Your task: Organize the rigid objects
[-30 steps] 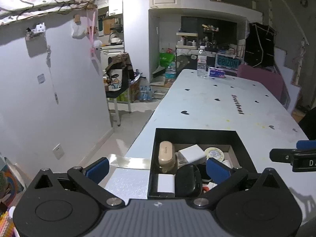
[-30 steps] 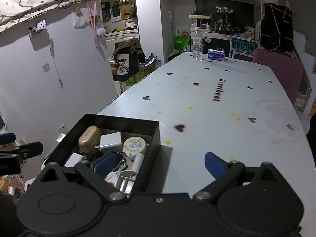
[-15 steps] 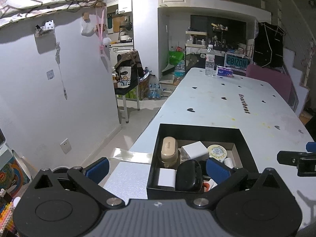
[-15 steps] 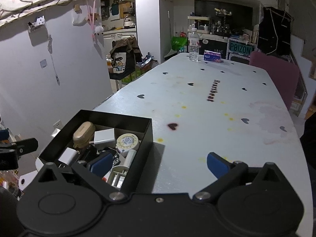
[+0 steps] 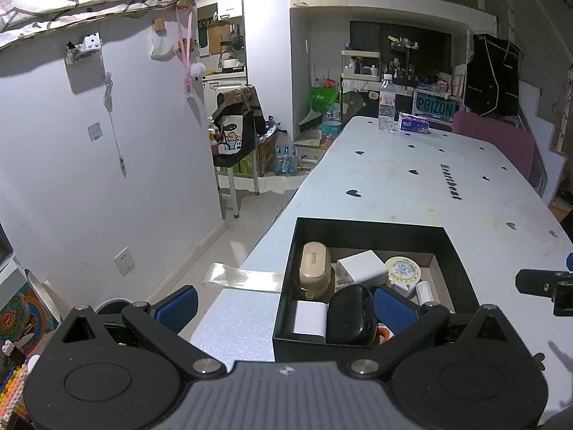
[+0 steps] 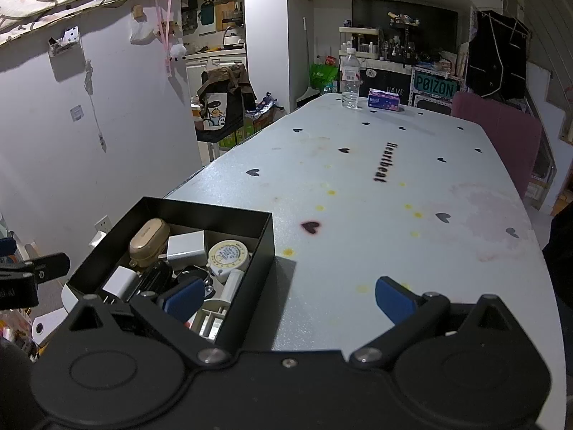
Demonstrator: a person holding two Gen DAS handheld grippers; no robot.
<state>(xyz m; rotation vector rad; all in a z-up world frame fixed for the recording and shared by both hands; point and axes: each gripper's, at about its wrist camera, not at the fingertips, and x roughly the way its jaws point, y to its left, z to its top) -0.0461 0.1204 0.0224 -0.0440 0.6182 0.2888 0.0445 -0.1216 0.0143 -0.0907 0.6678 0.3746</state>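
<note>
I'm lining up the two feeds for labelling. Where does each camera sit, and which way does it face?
Left wrist: on the left tongs, facing down the table over the black box; the right tongs' tip shows at right.
Right wrist: on the right tongs, same direction, box at lower left; the left tongs' tip shows at left.
Shared: box, table, water bottle.

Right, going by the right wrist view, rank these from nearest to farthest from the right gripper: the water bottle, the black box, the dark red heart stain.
1. black box: beside the right gripper, under its left finger.
2. dark red heart stain: mid-table, just beyond the box.
3. water bottle: upright at the far end, next to the tissue pack.
</note>
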